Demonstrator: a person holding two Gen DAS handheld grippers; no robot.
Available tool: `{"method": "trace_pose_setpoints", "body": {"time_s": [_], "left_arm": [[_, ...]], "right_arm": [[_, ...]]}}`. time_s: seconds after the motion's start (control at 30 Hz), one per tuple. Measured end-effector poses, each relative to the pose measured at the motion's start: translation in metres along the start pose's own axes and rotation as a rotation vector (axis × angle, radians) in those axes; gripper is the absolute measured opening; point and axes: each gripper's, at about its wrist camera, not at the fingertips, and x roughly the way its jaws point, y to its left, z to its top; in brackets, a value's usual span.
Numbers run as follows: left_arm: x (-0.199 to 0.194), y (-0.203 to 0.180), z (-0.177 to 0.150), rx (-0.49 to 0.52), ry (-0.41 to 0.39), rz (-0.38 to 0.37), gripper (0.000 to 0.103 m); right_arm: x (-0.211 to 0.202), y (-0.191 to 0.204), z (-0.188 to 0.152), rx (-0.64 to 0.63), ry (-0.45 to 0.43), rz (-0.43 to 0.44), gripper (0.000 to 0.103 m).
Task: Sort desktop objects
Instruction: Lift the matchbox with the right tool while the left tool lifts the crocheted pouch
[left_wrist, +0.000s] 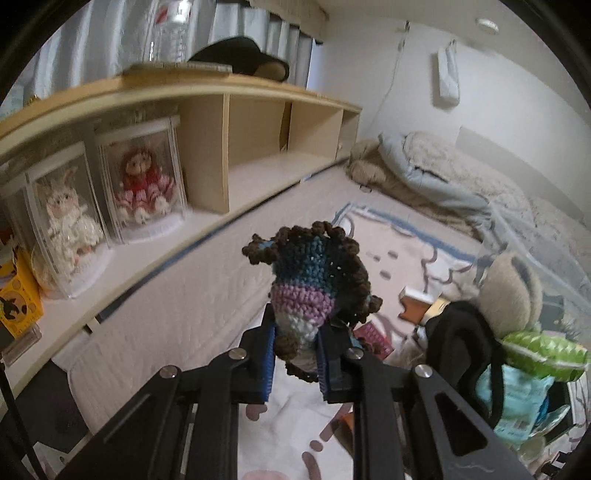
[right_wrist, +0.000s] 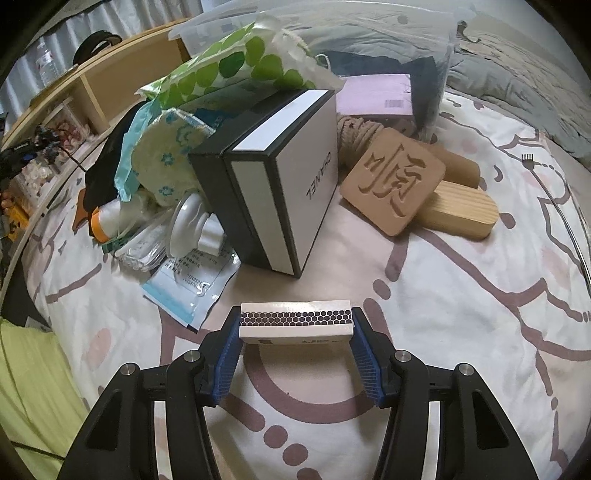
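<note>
Sorting looks barely begun: the left gripper (left_wrist: 295, 354) pinches a crocheted toy (left_wrist: 314, 280) held up near the shelf (left_wrist: 207, 96), the right gripper (right_wrist: 295, 347) clamps a small matchbox (right_wrist: 295, 323) over the bedsheet (right_wrist: 461, 314), and the far pile, including the black-and-white box (right_wrist: 280, 184), remains unsorted.

A long wooden shelf unit (left_wrist: 207, 96) runs along the bed's edge. In one compartment stand two clear display cases: one holds a doll in red (left_wrist: 142, 184), the other a doll in white (left_wrist: 68, 221). A yellow box (left_wrist: 16, 295) sits just beside them. On top of the shelf stand a clear plastic bottle (left_wrist: 171, 33) and a dark hat (left_wrist: 243, 55). Rumpled bedding (left_wrist: 436, 173) lies heaped at the far end of the mattress (left_wrist: 192, 280), under a white wall (left_wrist: 517, 96). A patterned sheet (right_wrist: 461, 332) covers the bed.
</note>
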Motion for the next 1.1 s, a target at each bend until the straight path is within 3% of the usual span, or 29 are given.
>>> {"method": "trace_pose_setpoints", "body": {"time_s": [0.73,1.1], "left_arm": [[-0.066,-0.055,0.021,0.129,-0.117,-0.142,0.019],[-0.100,-0.086,0.027,0.217,-0.158,-0.201,0.019]], "right_arm": [[-0.048,-0.014,0.025,0.080,-0.168,-0.008,0.057],[-0.086,-0.021,0.037,0.101,-0.271,-0.068,0.057]]}}
